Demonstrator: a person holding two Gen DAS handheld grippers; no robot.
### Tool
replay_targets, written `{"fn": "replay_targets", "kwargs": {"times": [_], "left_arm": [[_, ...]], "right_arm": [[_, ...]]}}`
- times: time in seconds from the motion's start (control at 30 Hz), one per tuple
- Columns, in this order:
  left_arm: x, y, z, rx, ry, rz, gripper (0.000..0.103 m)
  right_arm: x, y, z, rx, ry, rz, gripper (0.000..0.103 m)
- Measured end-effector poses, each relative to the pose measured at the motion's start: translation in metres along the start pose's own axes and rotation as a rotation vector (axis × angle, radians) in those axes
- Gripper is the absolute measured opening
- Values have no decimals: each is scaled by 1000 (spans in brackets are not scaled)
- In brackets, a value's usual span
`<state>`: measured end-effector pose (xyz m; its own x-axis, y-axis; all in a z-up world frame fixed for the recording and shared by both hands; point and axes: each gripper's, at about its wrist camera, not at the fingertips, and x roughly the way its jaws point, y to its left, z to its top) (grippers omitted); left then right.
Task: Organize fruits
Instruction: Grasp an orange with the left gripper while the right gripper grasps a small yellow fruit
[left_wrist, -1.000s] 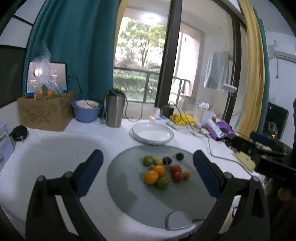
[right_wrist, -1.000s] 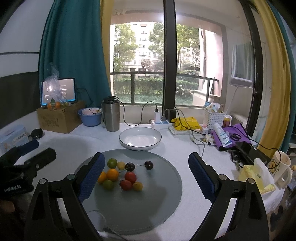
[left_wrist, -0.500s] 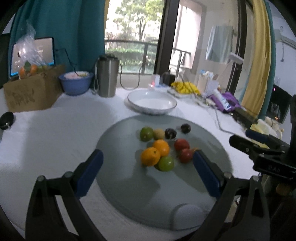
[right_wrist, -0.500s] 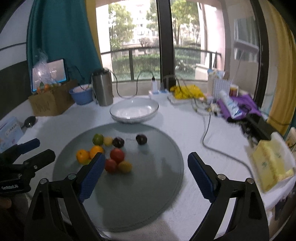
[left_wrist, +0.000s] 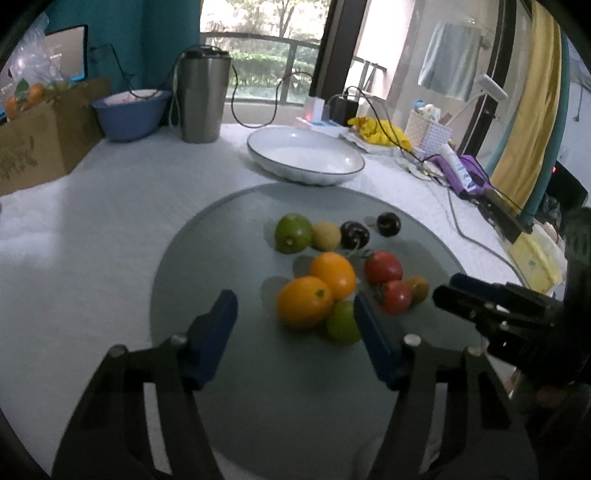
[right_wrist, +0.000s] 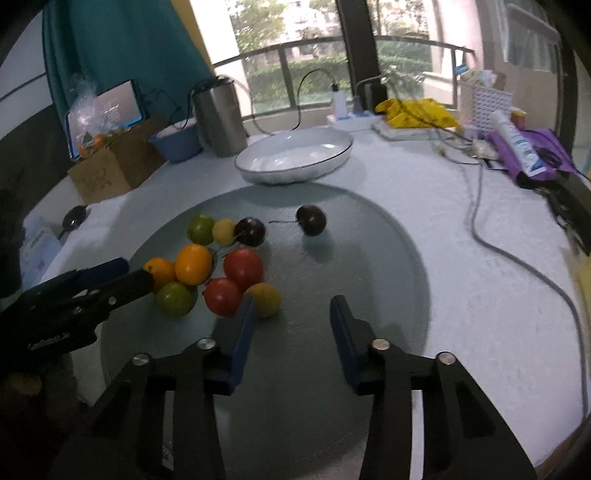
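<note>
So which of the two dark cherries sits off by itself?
The dark cherry nearest the white bowl; the other dark cherry touches the fruit cluster.

Both tools share one build: the left gripper (left_wrist: 295, 321) and the right gripper (right_wrist: 291, 325) have matte black angular linkage arms tipped with flat blue rubbery pads (right_wrist: 242, 338). Round silver screw heads (right_wrist: 380, 344) sit at the pivots. Seen beside the right gripper, the left tool's black side bears small pale lettering (right_wrist: 48, 341), too blurred to read.
</note>
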<state>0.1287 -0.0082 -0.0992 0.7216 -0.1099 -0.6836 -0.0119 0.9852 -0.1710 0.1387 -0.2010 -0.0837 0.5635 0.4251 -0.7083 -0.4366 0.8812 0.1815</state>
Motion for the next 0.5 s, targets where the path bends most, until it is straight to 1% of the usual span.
{"fn": "replay_targets", "kwargs": {"times": [0.07,0.13,0.23,0.3,0.43,0.5], "left_arm": [[6,4,1,-30,15,-16,63],[8,6,3,-49,19,-24,61],[12,9,6,-55,24,-30,55],[16,10,8,-71,38,-47,51],[22,14,11,-106,57,-83,48],[22,14,12,-113,56,-95,42]], "right_arm": [[4,2,1,-9,12,23,42],[9,4,4,-19,26,46,37],[14,6,7,-36,38,55,32],[16,5,10,-41,43,59,30],[22,3,13,-40,66,86,30],[26,4,14,-46,74,91,30]]}}
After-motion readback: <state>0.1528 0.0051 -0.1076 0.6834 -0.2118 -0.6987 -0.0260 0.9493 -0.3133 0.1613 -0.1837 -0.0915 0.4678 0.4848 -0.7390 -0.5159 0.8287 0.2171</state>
